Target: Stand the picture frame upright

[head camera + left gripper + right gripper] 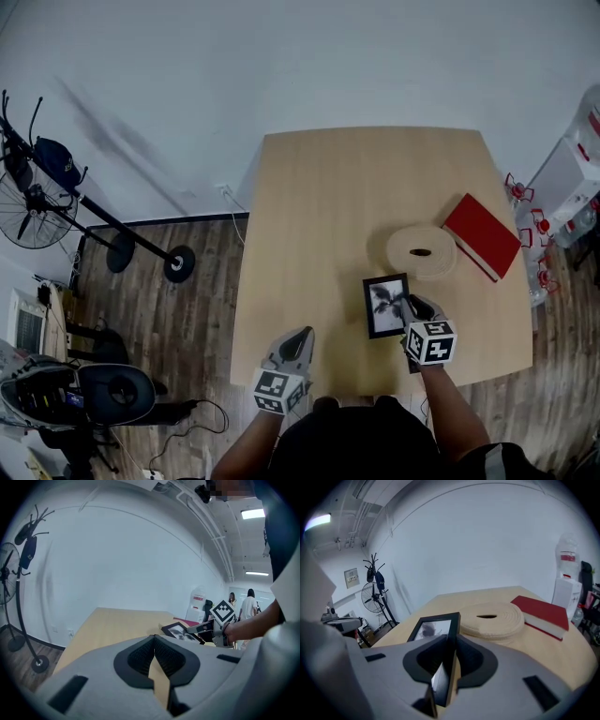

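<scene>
Right hand-held gripper [410, 313]: clenched on the right-hand edge of the picture frame [385, 306]; black rim pinched between both pads in the right gripper view [449, 660].
Left hand-held gripper [297, 341]: jaw tips closed together, nothing between them [153, 640]; held at the front left edge of the surface [347, 187], well apart from the frame.
Picture frame: black, dark print under glass, face tilted upward; front right part of the light wooden surface, just in front of a round woven disc [421, 251]. Contact with the surface unclear.
Red book [482, 235]: lying flat, beside the disc's right.
</scene>
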A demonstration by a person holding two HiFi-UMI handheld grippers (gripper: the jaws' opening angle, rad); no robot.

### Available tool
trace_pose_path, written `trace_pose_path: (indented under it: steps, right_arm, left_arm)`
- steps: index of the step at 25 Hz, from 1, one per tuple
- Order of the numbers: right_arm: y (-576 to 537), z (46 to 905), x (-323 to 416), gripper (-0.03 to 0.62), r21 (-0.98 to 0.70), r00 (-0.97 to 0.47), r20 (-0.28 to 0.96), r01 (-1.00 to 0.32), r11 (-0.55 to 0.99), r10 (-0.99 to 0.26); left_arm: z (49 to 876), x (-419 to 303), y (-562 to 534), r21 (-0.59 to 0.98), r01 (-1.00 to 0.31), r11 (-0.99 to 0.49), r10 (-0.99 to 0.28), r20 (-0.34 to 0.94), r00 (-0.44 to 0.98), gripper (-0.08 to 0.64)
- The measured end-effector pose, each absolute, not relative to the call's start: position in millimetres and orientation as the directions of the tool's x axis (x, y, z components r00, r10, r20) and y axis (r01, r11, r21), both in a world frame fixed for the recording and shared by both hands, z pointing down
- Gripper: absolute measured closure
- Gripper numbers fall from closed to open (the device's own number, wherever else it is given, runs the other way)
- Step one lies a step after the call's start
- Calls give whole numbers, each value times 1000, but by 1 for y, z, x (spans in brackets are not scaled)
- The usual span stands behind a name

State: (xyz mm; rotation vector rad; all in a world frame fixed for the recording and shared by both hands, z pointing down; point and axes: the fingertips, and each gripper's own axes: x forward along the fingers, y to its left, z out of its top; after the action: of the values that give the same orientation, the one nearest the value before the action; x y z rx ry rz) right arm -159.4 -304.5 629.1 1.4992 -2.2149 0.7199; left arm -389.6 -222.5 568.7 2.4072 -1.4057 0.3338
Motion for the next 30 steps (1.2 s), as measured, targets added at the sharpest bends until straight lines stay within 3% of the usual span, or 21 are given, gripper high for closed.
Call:
trace_pose_path:
  steps: [18, 30]
  right_arm:
    - [-319, 647, -62, 525, -163, -243, 584, -970, 181, -775]
    - [-326, 683, -42, 528, -154, -229, 642, -973, 169, -732]
  left_arm:
    - [573, -329, -224, 168, -847, -505, -758, 383, 528, 565]
    - [574, -310, -215, 138, -863, -486, -772, 396, 497, 565]
